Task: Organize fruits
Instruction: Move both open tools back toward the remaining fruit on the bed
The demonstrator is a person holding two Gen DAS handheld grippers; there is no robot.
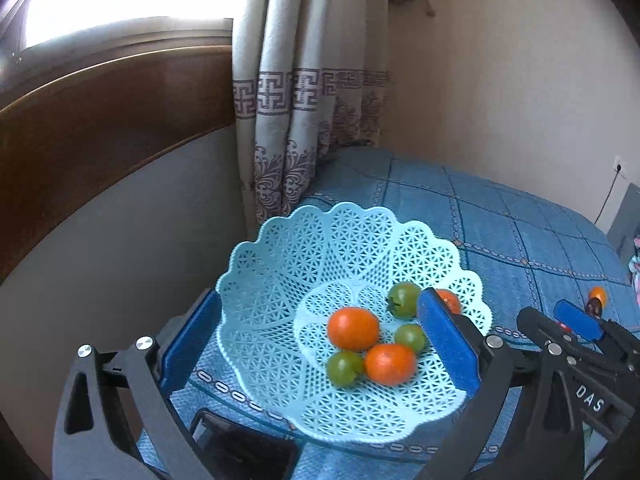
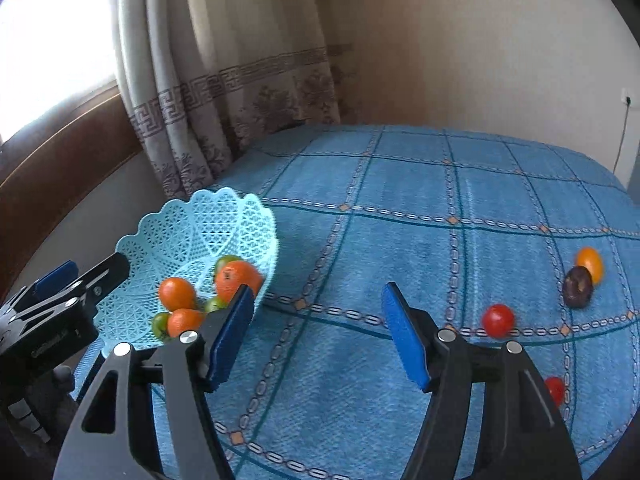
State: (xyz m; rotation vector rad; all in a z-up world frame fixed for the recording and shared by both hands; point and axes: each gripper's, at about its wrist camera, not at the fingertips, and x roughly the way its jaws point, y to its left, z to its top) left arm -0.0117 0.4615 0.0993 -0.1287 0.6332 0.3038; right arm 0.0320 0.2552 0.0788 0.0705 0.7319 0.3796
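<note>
The left gripper (image 1: 320, 344) is nearest in its own view, jaws spread wide and empty, its blue pads (image 1: 448, 340) straddling the pale blue lattice basket (image 1: 280, 280): one pad sits outside the basket's left wall, the other over its right side. The basket rests on the blue checked cloth (image 1: 500, 232) near the cloth's left edge. Inside it lie three orange fruits, the largest (image 1: 353, 328) in the middle, another (image 1: 390, 364) just in front of it and a third (image 1: 450, 300) half hidden behind the right pad. Three green fruits share the bowl, one (image 1: 344, 367) near, one (image 1: 410, 337) to the right and one (image 1: 404, 299) farther back, all crowded close together.

The right gripper (image 2: 318, 334) hangs over bare cloth to the right of the basket, jaws also wide and empty. A small red fruit (image 2: 555, 390) lies on the cloth near, partly behind the right finger, and a second red fruit (image 2: 498, 320) lies a little farther. Beyond these, well to the right, a dark purple fruit (image 2: 577, 287) touches a yellow-orange fruit (image 2: 590, 264). Past the cloth stand a patterned curtain (image 2: 224, 92) and a cream wall (image 2: 480, 48).
</note>
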